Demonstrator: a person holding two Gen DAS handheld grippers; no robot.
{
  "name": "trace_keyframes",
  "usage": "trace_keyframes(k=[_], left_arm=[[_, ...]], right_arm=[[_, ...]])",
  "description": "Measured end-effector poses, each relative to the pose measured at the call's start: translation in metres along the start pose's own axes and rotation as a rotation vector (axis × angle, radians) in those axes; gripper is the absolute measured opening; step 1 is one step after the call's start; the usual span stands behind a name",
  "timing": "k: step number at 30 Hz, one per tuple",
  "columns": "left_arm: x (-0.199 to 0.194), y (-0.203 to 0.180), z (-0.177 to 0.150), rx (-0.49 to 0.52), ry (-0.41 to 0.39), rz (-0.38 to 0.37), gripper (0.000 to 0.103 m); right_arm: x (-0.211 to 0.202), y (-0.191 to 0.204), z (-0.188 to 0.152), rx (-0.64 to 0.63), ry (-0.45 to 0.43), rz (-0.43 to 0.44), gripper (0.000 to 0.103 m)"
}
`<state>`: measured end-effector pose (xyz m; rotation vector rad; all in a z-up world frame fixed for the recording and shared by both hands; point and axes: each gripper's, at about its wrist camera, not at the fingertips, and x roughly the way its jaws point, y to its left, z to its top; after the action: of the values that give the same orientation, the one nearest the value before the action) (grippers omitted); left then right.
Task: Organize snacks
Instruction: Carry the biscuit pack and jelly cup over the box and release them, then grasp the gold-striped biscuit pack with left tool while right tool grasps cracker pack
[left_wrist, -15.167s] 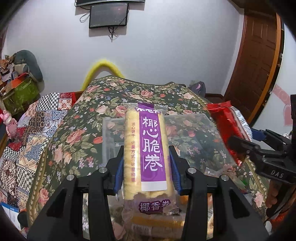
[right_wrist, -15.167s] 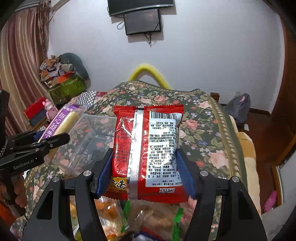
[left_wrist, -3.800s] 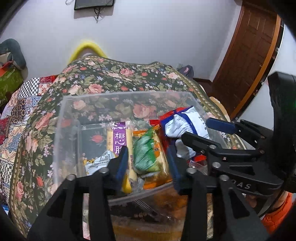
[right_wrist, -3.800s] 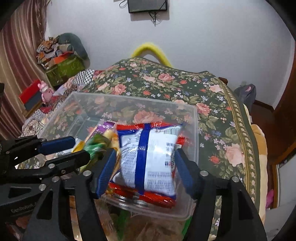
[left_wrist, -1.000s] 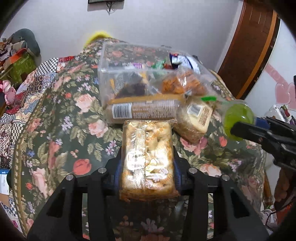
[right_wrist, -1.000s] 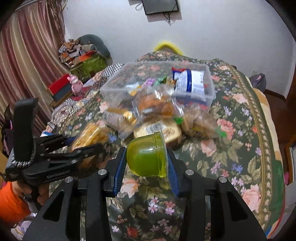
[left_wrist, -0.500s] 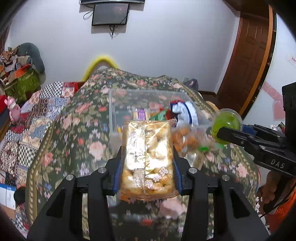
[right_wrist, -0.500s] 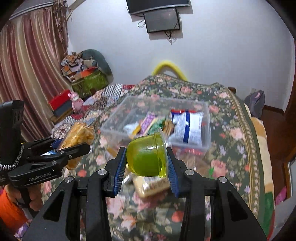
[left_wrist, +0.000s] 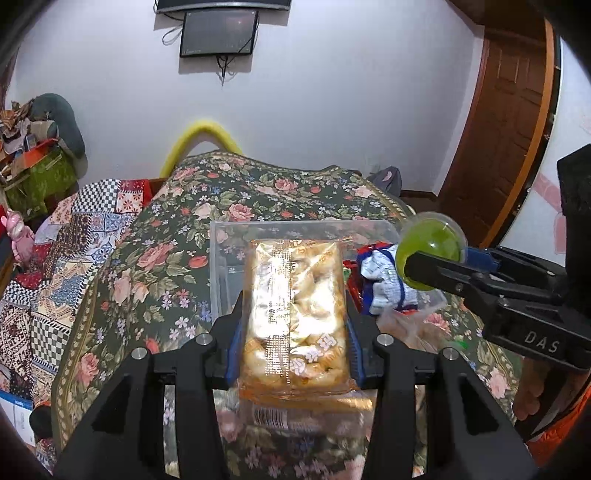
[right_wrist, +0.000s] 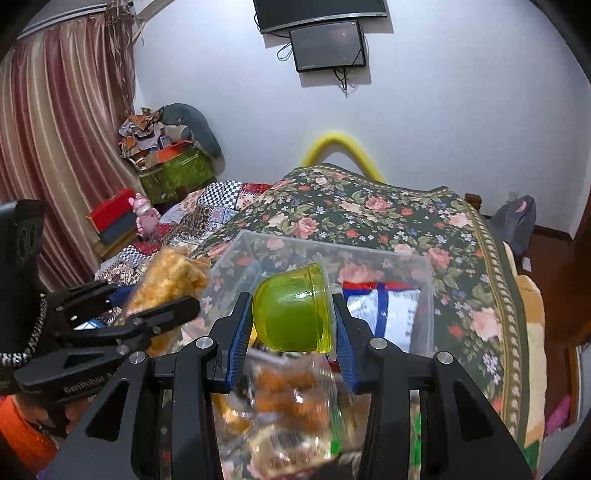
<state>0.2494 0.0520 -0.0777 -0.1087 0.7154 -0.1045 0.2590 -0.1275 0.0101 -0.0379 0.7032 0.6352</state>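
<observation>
My left gripper (left_wrist: 293, 325) is shut on a clear packet of golden fried snacks (left_wrist: 295, 310) and holds it above the near edge of a clear plastic box (left_wrist: 221, 258) on the floral tablecloth. My right gripper (right_wrist: 291, 325) is shut on a green jelly cup (right_wrist: 291, 314), held above the same box (right_wrist: 424, 291); it also shows in the left wrist view (left_wrist: 430, 254). A blue and white packet (right_wrist: 384, 310) lies in the box over a red one. The left gripper and its snack packet (right_wrist: 170, 280) show at the left of the right wrist view.
Loose bagged snacks (right_wrist: 291, 406) lie on the floral tablecloth (left_wrist: 155, 266) in front of the box. A yellow chair back (left_wrist: 203, 136) stands at the far table edge. A patchwork-covered seat (left_wrist: 55, 258) is at the left, a wooden door (left_wrist: 509, 129) at the right.
Both grippers have moved forward and up with their loads, toward the box. The box now sits closer under the held snack packet and jelly cup.
</observation>
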Motion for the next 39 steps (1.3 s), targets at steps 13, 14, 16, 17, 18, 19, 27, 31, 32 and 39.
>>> trace_keyframes(k=[13, 14, 16, 17, 18, 19, 27, 31, 32, 39], left_arm=[[0.071, 0.014, 0.012, -0.010, 0.078, 0.031, 0.045], [0.074, 0.014, 0.013, -0.010, 0.083, 0.030, 0.045], [0.081, 0.014, 0.014, -0.010, 0.091, 0.035, 0.045], [0.084, 0.015, 0.015, -0.010, 0.095, 0.036, 0.045], [0.087, 0.015, 0.015, -0.012, 0.100, 0.035, 0.045], [0.089, 0.016, 0.016, -0.016, 0.106, 0.034, 0.045], [0.083, 0.014, 0.020, 0.002, 0.093, 0.028, 0.045], [0.068, 0.010, 0.018, 0.010, 0.089, 0.021, 0.045], [0.065, 0.010, 0.018, 0.009, 0.088, 0.019, 0.045], [0.036, 0.004, -0.002, 0.004, 0.091, 0.026, 0.060]], right_arm=[[0.058, -0.020, 0.019, -0.003, 0.072, -0.025, 0.038], [0.064, -0.021, 0.021, -0.012, 0.083, -0.034, 0.038], [0.071, -0.022, 0.022, -0.022, 0.097, -0.044, 0.038], [0.074, -0.022, 0.023, -0.025, 0.106, -0.043, 0.038], [0.077, -0.025, 0.024, -0.025, 0.111, -0.042, 0.038], [0.080, -0.026, 0.024, -0.026, 0.118, -0.042, 0.038], [0.092, -0.019, 0.021, -0.050, 0.156, -0.053, 0.040], [0.081, -0.018, 0.023, -0.035, 0.132, -0.036, 0.040], [0.077, -0.017, 0.023, -0.035, 0.126, -0.033, 0.040], [0.034, -0.009, 0.012, -0.068, 0.070, -0.038, 0.045]])
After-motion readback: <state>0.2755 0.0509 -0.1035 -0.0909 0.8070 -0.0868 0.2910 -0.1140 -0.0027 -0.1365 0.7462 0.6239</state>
